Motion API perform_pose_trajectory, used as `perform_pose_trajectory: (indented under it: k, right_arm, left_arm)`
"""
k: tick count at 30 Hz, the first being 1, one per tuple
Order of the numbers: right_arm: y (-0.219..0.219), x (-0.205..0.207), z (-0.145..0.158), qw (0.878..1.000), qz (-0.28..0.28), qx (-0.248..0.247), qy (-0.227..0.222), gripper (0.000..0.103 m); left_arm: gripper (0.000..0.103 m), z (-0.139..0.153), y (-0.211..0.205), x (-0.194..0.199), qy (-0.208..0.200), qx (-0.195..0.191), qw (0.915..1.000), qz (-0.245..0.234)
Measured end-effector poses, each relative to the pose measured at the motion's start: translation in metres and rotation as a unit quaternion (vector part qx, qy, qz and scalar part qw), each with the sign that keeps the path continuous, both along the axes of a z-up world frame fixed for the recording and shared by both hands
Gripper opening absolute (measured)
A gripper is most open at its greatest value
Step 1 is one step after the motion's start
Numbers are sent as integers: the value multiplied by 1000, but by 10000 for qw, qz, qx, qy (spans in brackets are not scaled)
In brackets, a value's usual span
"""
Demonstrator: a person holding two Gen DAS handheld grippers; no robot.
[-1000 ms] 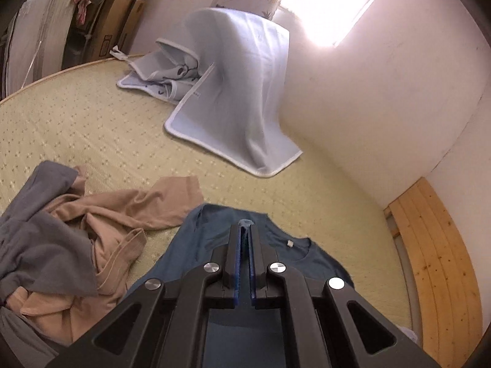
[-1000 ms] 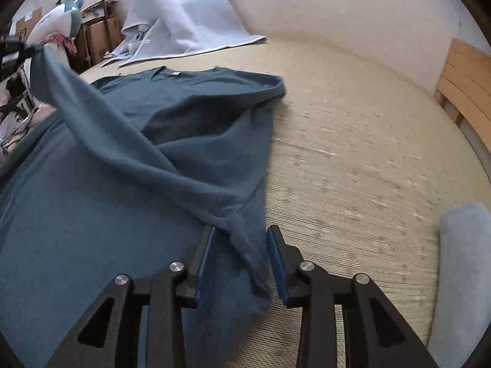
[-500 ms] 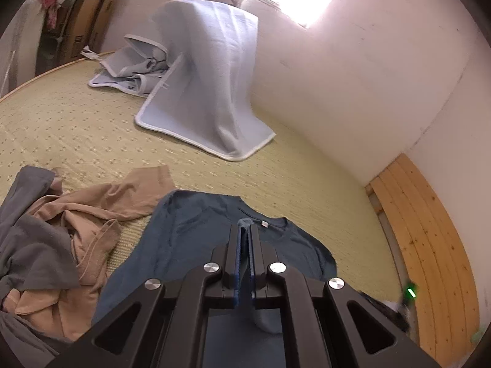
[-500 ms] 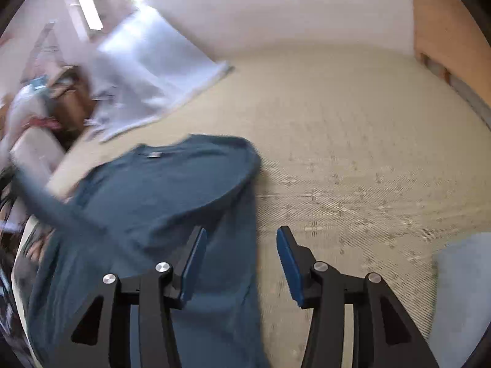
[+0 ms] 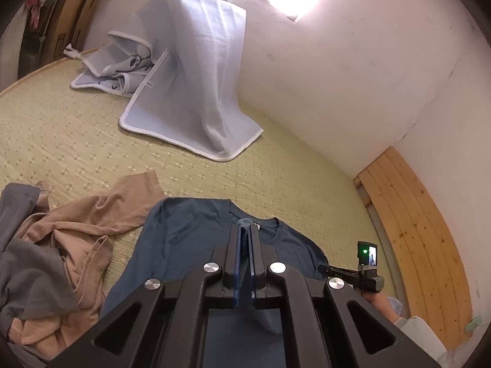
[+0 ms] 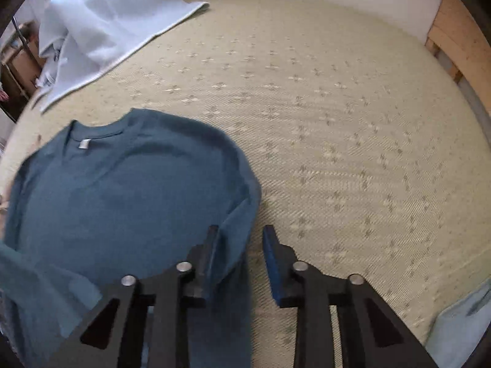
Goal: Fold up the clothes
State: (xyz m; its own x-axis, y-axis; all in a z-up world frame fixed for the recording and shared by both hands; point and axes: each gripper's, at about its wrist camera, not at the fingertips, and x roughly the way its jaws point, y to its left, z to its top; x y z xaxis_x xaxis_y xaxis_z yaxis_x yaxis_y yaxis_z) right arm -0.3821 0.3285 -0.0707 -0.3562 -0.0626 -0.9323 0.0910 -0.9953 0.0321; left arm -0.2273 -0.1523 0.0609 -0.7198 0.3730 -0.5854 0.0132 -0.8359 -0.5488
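Left tool (image 5: 244, 230) clamped on blue shirt (image 5: 190, 239)

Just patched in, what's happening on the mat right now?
A person is folding a blue sweatshirt spread on the woven mat. The left gripper is shut on a piece of its fabric. The right gripper is open, over the shirt's right edge. Tan and grey clothes sit in a heap beside it.

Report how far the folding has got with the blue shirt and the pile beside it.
Done: the blue shirt is spread on the mat, collar away from the claws; no finished fold shows. In hand: the left claw is shut on a bit of its fabric, while the right claw is open at its sleeve edge. Left: all of its folds, plus the crumpled tan garment and grey garment.
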Motion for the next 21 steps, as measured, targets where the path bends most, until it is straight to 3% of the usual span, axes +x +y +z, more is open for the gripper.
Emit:
perform_pose_trajectory:
  k: [1, 2, 5, 8, 12, 16, 21]
  right_arm:
    - [1, -4, -1, 10000, 7, 49, -36, 7]
    - [1, -6, -1, 9999, 27, 103, -91, 0]
    - [2, -12, 13, 9976, 211, 641, -138, 0]
    - [7, -21, 40, 9883, 215, 1507, -37, 0]
    - [12, -36, 49, 9827, 174, 1836, -164, 0]
    - [6, -50, 21, 9802, 87, 1953, -319, 1]
    - [10, -26, 33, 9863, -14, 1645, 154, 10]
  left_arm:
    - [3, -1, -2, -2, -5, 21, 10000, 5]
    - [3, -2, -5, -4, -11, 42, 10000, 9]
    - [3, -6, -11, -10, -5, 110, 9999, 33]
    - [3, -14, -15, -17, -40, 78, 9999, 85]
    - [3, -41, -20, -31, -325, -68, 9992, 222]
    - [3, -79, -29, -51, -811, -322, 9953, 420]
    - [3, -111, -35, -65, -1220, -670, 9890, 499]
